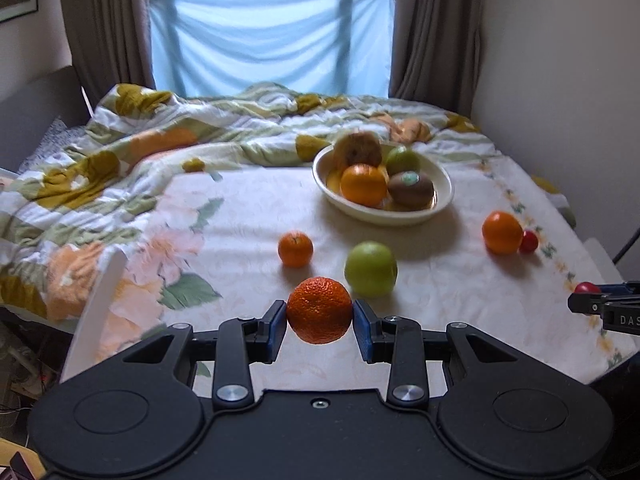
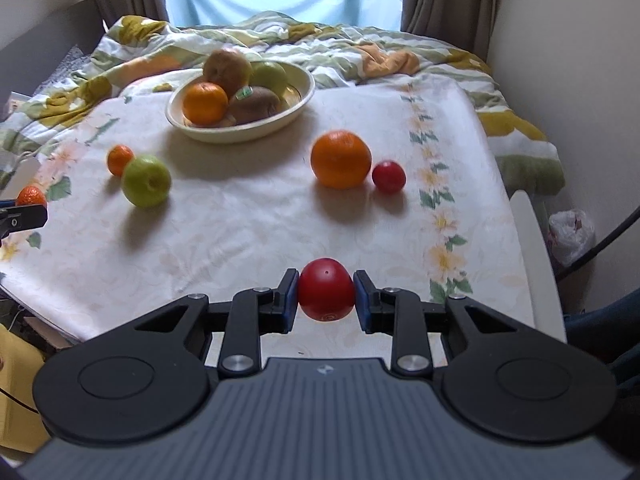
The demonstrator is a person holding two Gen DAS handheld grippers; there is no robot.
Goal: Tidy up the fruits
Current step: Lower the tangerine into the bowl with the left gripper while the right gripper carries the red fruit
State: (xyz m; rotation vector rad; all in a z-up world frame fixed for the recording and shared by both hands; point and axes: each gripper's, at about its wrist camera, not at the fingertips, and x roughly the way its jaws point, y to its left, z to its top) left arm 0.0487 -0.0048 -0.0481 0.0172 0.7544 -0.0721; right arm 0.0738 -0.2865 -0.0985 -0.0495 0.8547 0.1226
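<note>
My left gripper (image 1: 320, 316) is shut on a mandarin (image 1: 319, 309) and holds it above the bed's near edge. My right gripper (image 2: 325, 295) is shut on a red tomato (image 2: 326, 294). A cream bowl (image 1: 442, 196) (image 2: 298, 102) at the back holds an orange, a kiwi, a green apple and a brownish fruit. Loose on the floral sheet lie a small mandarin (image 1: 295, 249) (image 2: 119, 159), a green apple (image 1: 371, 268) (image 2: 146, 180), a large orange (image 1: 502, 232) (image 2: 341, 159) and a small tomato (image 1: 529, 241) (image 2: 388, 176).
A rumpled floral duvet (image 1: 120, 168) lies across the left and back of the bed. A wall (image 1: 560, 80) runs along the right side, curtains and a window stand behind. A white bed rail (image 2: 536, 264) and a plastic bag (image 2: 570, 236) are at the right.
</note>
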